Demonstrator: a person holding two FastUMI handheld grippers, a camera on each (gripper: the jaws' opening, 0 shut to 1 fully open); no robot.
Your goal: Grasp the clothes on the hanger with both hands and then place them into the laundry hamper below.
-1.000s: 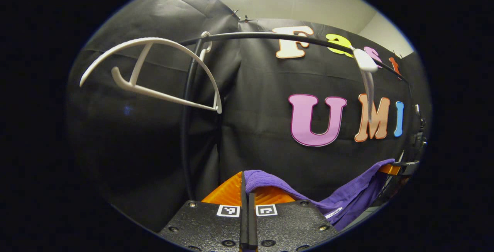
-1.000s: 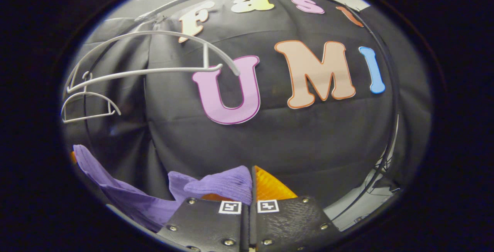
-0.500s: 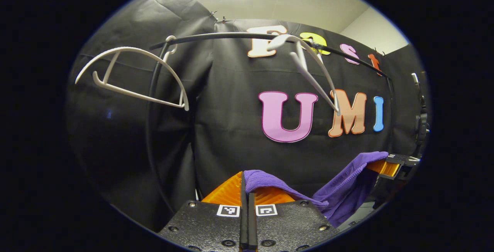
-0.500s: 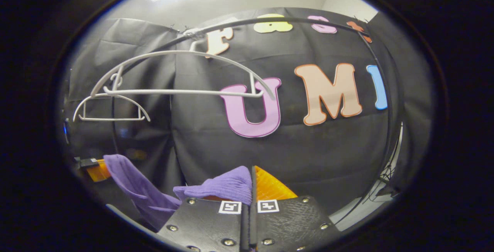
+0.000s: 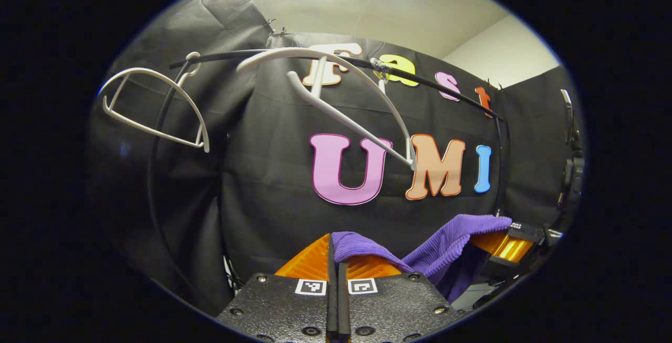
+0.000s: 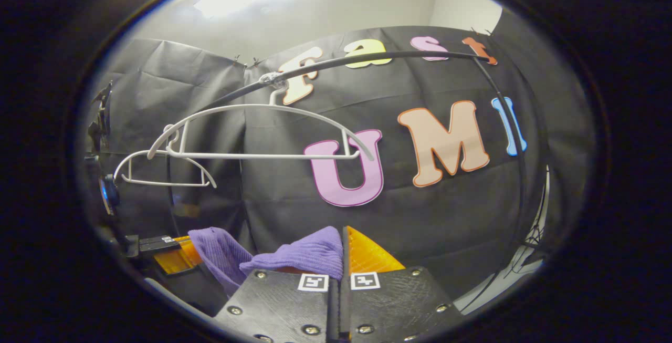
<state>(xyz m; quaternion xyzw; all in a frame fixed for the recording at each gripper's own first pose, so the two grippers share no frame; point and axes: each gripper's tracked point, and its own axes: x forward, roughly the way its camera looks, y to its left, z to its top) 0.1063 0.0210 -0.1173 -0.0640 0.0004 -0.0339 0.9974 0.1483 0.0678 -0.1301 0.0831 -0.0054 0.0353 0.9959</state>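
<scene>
Purple knitted garment [image 5: 367, 246], soft, light and limp, pinched in left tongs [image 5: 336, 269] and right tongs [image 6: 340, 269], both clenched on its cloth, sagging between them. Best held at bunched edges. Beyond: bare white plastic hangers [image 6: 262, 133] on black curved rail [image 5: 436, 85], near; hamper unseen below.

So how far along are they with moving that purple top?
Done: the purple garment is off; both white hangers hang bare on the rail. In hand: the left tongs and right tongs each pinch it. Left: lowering it into the hamper, which I can't see here.
</scene>
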